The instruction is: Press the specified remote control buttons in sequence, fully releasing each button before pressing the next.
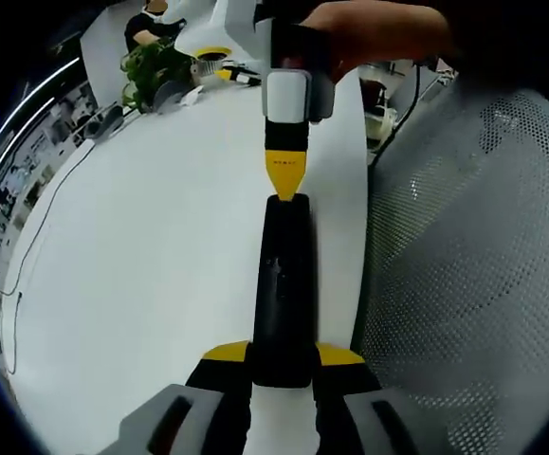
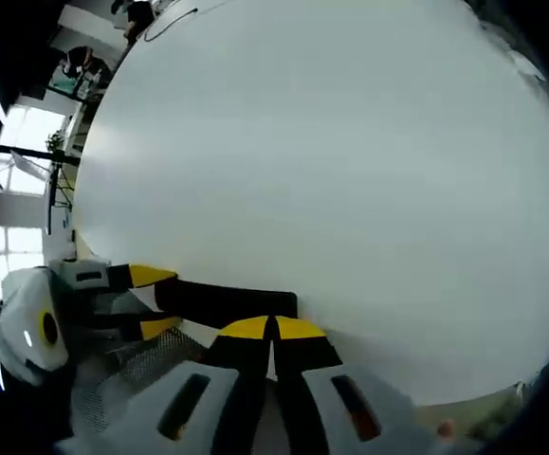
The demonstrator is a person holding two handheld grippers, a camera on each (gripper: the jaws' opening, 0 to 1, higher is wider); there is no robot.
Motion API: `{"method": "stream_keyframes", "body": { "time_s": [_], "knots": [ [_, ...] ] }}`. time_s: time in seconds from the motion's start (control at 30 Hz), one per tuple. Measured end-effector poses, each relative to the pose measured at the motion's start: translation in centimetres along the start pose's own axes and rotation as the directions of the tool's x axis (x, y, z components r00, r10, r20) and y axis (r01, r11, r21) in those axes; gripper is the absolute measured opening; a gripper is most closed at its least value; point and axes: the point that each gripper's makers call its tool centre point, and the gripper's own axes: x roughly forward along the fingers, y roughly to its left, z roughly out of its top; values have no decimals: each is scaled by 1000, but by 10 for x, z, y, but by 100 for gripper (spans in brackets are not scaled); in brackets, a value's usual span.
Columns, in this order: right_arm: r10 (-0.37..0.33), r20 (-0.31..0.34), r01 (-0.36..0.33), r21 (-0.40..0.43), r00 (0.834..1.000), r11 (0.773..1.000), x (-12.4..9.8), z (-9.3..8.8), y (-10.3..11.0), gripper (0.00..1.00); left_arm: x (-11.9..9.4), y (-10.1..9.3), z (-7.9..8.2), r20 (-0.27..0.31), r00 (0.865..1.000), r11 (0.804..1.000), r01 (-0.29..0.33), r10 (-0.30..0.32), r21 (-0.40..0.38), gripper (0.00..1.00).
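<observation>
While the left gripper [image 1: 282, 365] clamps the near end of the black remote control [image 1: 283, 284] over the white table [image 1: 141, 265], the right gripper [image 1: 283, 185], jaws closed, touches its far end; a press seems underway, and a full lift-off should follow.

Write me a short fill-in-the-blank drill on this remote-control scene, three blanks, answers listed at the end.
1. The left hand-held gripper is clamped on the near end of the black ____.
2. The remote lies on a ____ table.
3. The yellow tips of the right hand-held gripper are closed together, and in the left gripper view they touch the ____ end of the remote.

Missing words: remote; white; far
</observation>
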Motion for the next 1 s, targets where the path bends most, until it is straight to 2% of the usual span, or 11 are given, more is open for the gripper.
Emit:
{"method": "stream_keyframes", "body": {
  "time_s": [0.07, 0.17, 0.27, 0.33, 0.47, 0.63, 0.7, 0.8, 0.9, 1.0],
  "knots": [
    [-14, -11, 13, -17, 1000, 1000, 1, -2, -2, 0, 0, 0, 0, 0, 1000, 1000, -2, 2, -2, 24],
    [-13, 0, 13, -2, 1000, 1000, 1, -2, -3, 0, 0, 0, 0, 10, 1000, 1000, -4, 4, -9, 24],
    [-27, 7, 27, -25, 1000, 999, 1, -2, -2, 0, 0, 0, 0, 8, 1000, 1000, -2, 2, -12, 24],
    [-42, 22, 43, -70, 999, 997, 1, -2, -2, 0, 1, -1, 1, -6, 1000, 1000, -4, 4, -10, 24],
    [-9, 42, 9, 11, 999, 1000, 1, -2, -3, 0, 0, -1, 0, -13, 1000, 1000, -7, 7, -10, 24],
    [-57, 10, 57, -8, 998, 998, 3, -1, -1, 0, 0, -2, -1, -4, 1000, 1000, -3, 3, -2, 24],
    [-65, 39, 64, 33, 997, 997, 2, -2, -2, 0, -1, -2, -1, 7, 1000, 1000, -1, 1, 0, 24],
    [-54, 123, 39, 119, 991, 992, 1, 0, -3, 0, -1, -1, -1, 23, 1000, 1000, 3, -3, 3, 24],
    [-55, 166, 36, 117, 985, 993, 0, -2, -3, 0, -1, -2, -1, 27, 1000, 1000, 7, -8, 10, 24],
    [-33, 178, 7, 144, 984, 989, 0, -1, -3, 0, -1, -2, -1, 31, 999, 1000, 7, -8, 8, 24]
  ]
}}
